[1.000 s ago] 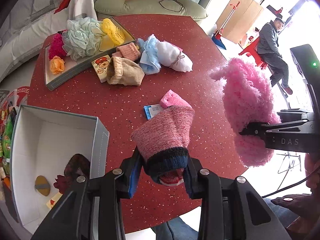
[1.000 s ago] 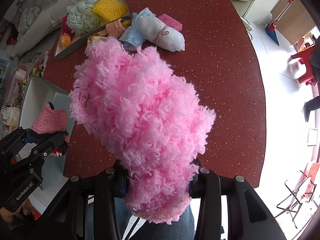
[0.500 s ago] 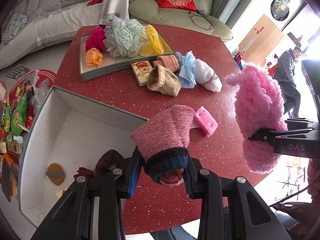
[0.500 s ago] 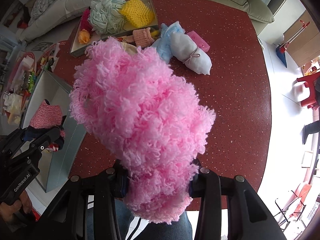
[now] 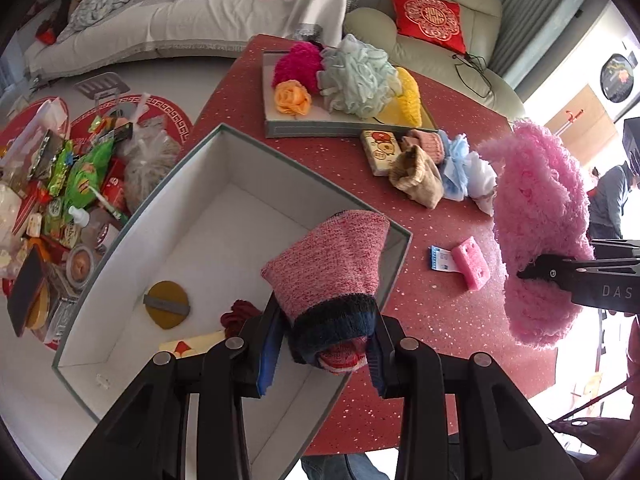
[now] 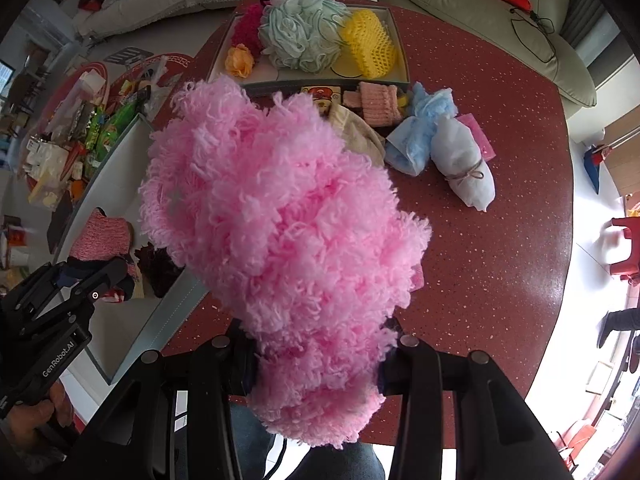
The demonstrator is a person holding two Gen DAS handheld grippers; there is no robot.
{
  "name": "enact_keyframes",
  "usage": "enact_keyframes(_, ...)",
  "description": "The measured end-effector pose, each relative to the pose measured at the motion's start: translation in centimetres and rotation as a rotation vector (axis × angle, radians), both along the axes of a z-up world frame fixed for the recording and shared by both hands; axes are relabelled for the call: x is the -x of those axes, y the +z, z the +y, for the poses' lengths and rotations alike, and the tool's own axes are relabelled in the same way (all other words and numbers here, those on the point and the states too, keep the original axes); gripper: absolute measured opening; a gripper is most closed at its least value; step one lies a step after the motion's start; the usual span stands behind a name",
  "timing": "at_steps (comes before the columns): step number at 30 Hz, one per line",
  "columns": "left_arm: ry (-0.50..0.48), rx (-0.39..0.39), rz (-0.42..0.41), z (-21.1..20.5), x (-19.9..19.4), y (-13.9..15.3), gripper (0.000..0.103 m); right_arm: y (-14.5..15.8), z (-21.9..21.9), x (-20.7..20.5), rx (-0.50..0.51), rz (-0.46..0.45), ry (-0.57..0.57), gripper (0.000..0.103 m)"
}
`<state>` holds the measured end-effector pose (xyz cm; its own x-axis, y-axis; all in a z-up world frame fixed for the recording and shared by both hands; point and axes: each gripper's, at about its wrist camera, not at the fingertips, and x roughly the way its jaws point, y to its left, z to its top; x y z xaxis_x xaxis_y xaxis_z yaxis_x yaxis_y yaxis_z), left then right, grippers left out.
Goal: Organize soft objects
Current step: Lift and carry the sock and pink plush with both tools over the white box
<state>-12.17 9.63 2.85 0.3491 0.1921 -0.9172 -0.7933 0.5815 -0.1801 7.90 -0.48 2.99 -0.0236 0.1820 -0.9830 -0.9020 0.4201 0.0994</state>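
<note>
Snack packets (image 5: 76, 184) and bags lie heaped on the floor at far left. Next to them an open white-lined box (image 5: 132, 216) sits at the edge of the red speckled table (image 5: 436, 308), with a brown disc (image 5: 166, 305) and a dark red piece (image 5: 240, 314) on its bottom. Over the box's right corner the left gripper (image 5: 322, 350) is clamped on the dark cuff of a pink knitted sock (image 5: 332, 260), its jaws only partly apart around the fabric. Farther back on the table a shallow tray (image 5: 340, 128) carries a mint bath pouf (image 5: 360, 76), a magenta puff, an orange flower and a yellow net. Loose socks and pale bundles lie beside the tray, and a pink sponge (image 5: 472, 264) lies nearer. At right the right gripper (image 6: 316, 364) is closed around a fluffy pink yarn piece (image 6: 280, 220), held above the table.
</note>
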Motion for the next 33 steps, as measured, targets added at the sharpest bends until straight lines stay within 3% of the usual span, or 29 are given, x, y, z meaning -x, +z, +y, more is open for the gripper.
enact_keyframes(16, 0.298, -0.002, 0.085, 1.6, 9.6, -1.4, 0.038, -0.1, 8.3, 9.3, 0.002, 0.042, 0.307, 0.045)
enact_keyframes(25, 0.381, 0.045, 0.11, 1.3, 12.9, -3.1, 0.038, -1.0, 12.1, 14.7, 0.022, 0.063, 0.444, 0.045)
enact_keyframes(33, 0.407, 0.077, 0.104, 1.5, 13.5, -4.2, 0.038, -1.0, 13.9, 16.6, 0.02, -0.019, 0.541, 0.045)
